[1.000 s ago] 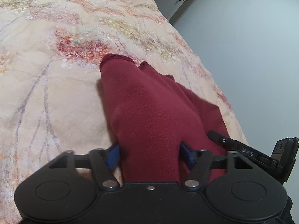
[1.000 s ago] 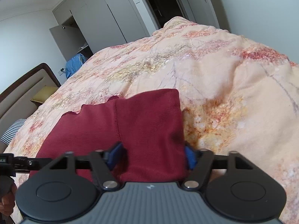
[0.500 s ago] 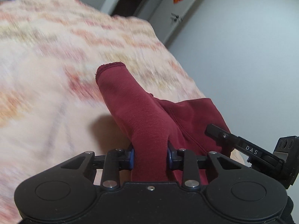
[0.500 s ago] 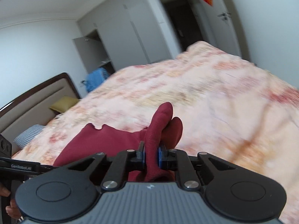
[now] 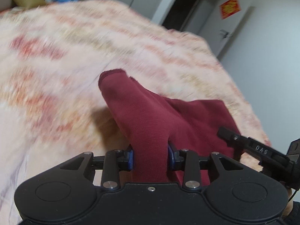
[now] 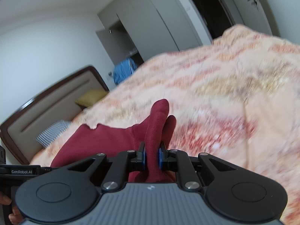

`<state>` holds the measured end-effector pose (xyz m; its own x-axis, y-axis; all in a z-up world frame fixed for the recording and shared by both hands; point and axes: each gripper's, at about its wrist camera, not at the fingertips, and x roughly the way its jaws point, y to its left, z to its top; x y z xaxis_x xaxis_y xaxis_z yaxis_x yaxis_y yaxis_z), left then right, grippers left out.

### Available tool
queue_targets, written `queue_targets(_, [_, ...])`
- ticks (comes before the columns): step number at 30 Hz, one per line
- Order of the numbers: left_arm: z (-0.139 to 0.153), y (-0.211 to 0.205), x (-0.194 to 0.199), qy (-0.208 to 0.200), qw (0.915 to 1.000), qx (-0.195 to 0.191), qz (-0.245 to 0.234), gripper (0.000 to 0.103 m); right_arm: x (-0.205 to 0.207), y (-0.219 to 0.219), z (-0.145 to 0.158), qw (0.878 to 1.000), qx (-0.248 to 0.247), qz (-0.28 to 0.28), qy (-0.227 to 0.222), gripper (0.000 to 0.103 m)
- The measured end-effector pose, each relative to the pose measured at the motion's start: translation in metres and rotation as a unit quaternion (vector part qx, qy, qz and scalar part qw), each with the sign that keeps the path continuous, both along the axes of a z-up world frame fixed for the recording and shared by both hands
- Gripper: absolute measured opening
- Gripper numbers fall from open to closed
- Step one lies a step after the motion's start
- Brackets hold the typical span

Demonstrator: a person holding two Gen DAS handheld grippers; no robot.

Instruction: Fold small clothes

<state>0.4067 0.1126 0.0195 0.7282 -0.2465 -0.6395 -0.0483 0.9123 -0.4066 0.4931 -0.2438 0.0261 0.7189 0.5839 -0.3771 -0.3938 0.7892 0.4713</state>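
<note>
Low at the centre of both views, your left gripper (image 5: 151, 158), jaws easing apart, and right gripper (image 6: 151, 158) each pinch a bunched end of the red garment (image 5: 159, 118), lifted over the bedspread (image 5: 56, 65); no fold looks laid yet.

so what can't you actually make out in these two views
- Left wrist view: the quilt's pattern is smeared by motion blur.
- Left wrist view: the left gripper, jaws opening, and its body hide the dark red garment's near end.
- Right wrist view: the right gripper hides the garment's pinched edge; the garment type is unclear.
</note>
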Motion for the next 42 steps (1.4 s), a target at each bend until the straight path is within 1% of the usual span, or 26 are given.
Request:
queue_targets(2, [-0.010,0.008,-0.001,0.006,0.9999,-0.006,0.011,0.045,0.004,0.009,-0.009,1.000,-0.012,-0.008,0.015,0.018])
queue_targets(4, [-0.013,0.012,-0.003,0.006,0.9997,-0.008,0.022,0.054,0.007,0.011,-0.014,0.999,-0.021,-0.018,0.022,0.026])
queue_targets(5, [-0.012,0.013,-0.004,0.005,0.9996,-0.006,0.025,0.061,0.006,0.009,-0.015,0.999,-0.023,-0.023,0.025,0.033])
queue_targets(6, [-0.011,0.014,-0.005,0.003,0.9996,-0.001,0.029,0.064,0.006,0.007,-0.016,0.999,-0.025,-0.025,0.027,0.039])
queue_targets(7, [-0.008,0.012,-0.007,0.000,0.9995,0.005,0.032,0.072,0.005,0.004,-0.017,0.999,-0.030,-0.028,0.028,0.043])
queue_targets(8, [-0.005,0.012,-0.009,-0.003,0.9993,0.009,0.036,0.078,0.005,0.002,-0.017,0.998,-0.036,-0.032,0.029,0.052])
queue_targets(9, [-0.001,0.011,-0.011,-0.007,0.9991,0.012,0.040,0.083,0.003,-0.001,-0.018,0.998,-0.043,-0.038,0.029,0.058])
queue_targets(10, [0.002,0.010,-0.014,-0.010,0.9989,0.014,0.044,0.086,0.001,-0.003,-0.018,0.997,-0.048,-0.045,0.028,0.060])
queue_targets(12, [0.012,0.008,-0.022,-0.018,0.9983,0.017,0.052,0.092,-0.003,-0.009,-0.018,0.997,-0.054,-0.057,0.029,0.071])
queue_targets(15, [0.028,0.003,-0.037,-0.034,0.9973,0.028,0.058,0.097,-0.009,-0.015,-0.019,0.995,-0.070,-0.066,0.035,0.076])
queue_targets(18, [0.044,-0.005,-0.055,-0.050,0.9955,0.052,0.062,0.100,-0.020,-0.019,-0.017,0.994,-0.077,-0.072,0.036,0.082])
queue_targets(19, [0.050,-0.008,-0.062,-0.057,0.9946,0.059,0.063,0.102,-0.025,-0.021,-0.015,0.994,-0.078,-0.072,0.030,0.083])
queue_targets(21, [0.062,-0.013,-0.077,-0.070,0.9930,0.069,0.065,0.102,-0.038,-0.022,-0.008,0.994,-0.082,-0.070,0.013,0.088])
queue_targets(25, [0.081,-0.029,-0.111,-0.095,0.9901,0.078,0.066,0.102,-0.069,-0.027,0.016,0.994,-0.084,-0.063,-0.031,0.095])
queue_targets(27, [0.088,-0.038,-0.131,-0.108,0.9886,0.079,0.068,0.102,-0.089,-0.029,0.030,0.993,-0.084,-0.061,-0.060,0.102])
queue_targets(30, [0.094,-0.050,-0.162,-0.128,0.9868,0.078,0.061,0.102,-0.122,-0.032,0.051,0.989,-0.086,-0.055,-0.107,0.103])
queue_targets(32, [0.095,-0.057,-0.183,-0.138,0.9855,0.078,0.060,0.102,-0.146,-0.034,0.060,0.986,-0.085,-0.052,-0.130,0.103])
queue_targets(35, [0.092,-0.068,-0.216,-0.152,0.9829,0.086,0.059,0.102,-0.182,-0.039,0.068,0.984,-0.077,-0.051,-0.153,0.103])
queue_targets(38, [0.085,-0.077,-0.246,-0.164,0.9795,0.098,0.066,0.102,-0.218,-0.043,0.068,0.981,-0.078,-0.051,-0.172,0.103])
queue_targets(42, [0.064,-0.087,-0.282,-0.174,0.9738,0.120,0.083,0.102,-0.265,-0.048,0.057,0.977,-0.089,-0.059,-0.187,0.103])
